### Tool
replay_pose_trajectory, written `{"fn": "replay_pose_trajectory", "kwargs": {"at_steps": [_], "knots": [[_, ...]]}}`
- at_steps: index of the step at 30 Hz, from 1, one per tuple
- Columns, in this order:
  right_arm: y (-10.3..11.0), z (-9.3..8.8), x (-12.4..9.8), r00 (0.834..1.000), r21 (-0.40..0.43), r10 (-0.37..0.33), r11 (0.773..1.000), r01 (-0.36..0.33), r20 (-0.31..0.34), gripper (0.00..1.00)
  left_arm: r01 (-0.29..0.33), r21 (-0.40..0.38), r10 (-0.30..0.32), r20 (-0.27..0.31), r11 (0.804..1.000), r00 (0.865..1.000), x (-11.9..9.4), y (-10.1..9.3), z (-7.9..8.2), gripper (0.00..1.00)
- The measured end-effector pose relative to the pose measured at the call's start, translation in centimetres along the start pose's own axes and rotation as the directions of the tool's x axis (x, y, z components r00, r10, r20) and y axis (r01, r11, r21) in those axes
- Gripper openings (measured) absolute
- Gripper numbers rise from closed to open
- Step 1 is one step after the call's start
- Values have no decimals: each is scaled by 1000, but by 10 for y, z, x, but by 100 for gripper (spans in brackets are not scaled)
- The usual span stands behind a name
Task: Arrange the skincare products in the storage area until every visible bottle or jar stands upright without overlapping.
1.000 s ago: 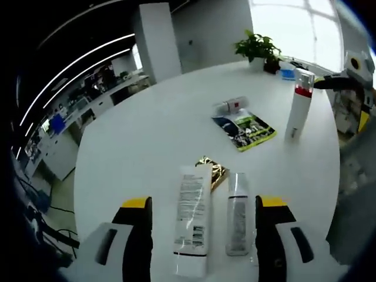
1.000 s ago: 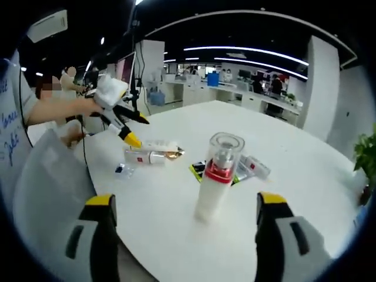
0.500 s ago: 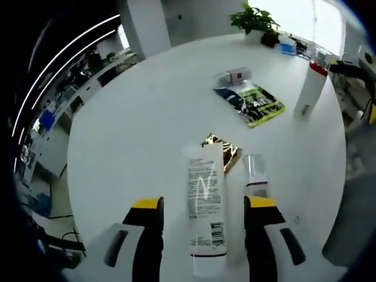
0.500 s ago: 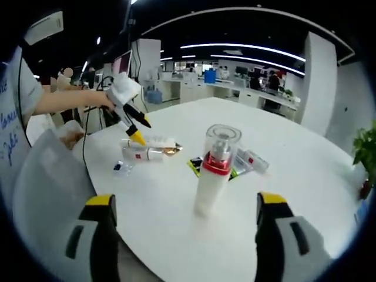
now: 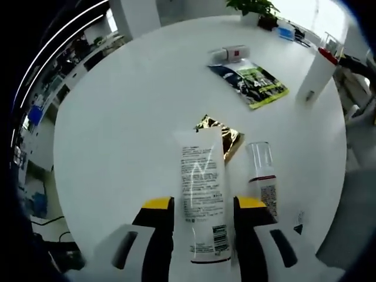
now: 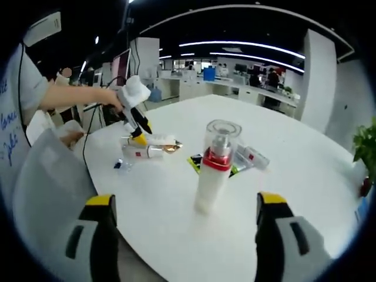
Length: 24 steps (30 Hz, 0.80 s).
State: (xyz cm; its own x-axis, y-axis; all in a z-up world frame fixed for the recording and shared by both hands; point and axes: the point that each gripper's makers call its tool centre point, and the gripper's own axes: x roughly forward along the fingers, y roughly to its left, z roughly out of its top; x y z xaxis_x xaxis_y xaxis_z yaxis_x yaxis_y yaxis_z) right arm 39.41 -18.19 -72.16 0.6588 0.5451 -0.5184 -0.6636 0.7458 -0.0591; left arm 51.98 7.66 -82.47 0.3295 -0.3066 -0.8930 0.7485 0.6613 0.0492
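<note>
A white tube [image 5: 202, 202] lies flat on the round white table [image 5: 117, 129], its bottom end between the jaws of my left gripper [image 5: 204, 220]; the jaws stand open, close on both sides of it. Right of the tube lies a small clear bottle [image 5: 261, 176] with a red band. A gold sachet [image 5: 220, 132] sits under the tube's far end. A white pump bottle [image 6: 214, 170] with a red collar and clear cap stands upright ahead of my right gripper [image 6: 187, 202], which is open and holds nothing. In the right gripper view, the left gripper [image 6: 136, 111] hangs over the tube [image 6: 160, 141].
A green-and-black sachet [image 5: 252, 82] and a small lying tube with a red label [image 5: 229, 54] rest further out. A tiny sachet [image 5: 299, 220] lies near the table's edge. A potted plant [image 5: 252, 6] stands at the far rim. A person's hand [image 6: 76, 97] holds the left gripper.
The left gripper has moved forward and lower over the white tube, and its jaws have narrowed around it. The right gripper and the pump bottle have stayed put.
</note>
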Motion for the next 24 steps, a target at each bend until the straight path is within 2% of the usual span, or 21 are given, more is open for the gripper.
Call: {"fn": "replay_pose_trajectory", "kwargs": {"at_steps": [15, 24], "knots": [[5, -2, 2, 1000, 1, 9, 1000, -9, -17, 99, 42, -39, -44, -39, 998, 998, 7, 1, -2, 32], [7, -3, 5, 1000, 0, 16, 1000, -16, -25, 100, 48, -33, -50, -59, 998, 997, 7, 1, -2, 31]]}}
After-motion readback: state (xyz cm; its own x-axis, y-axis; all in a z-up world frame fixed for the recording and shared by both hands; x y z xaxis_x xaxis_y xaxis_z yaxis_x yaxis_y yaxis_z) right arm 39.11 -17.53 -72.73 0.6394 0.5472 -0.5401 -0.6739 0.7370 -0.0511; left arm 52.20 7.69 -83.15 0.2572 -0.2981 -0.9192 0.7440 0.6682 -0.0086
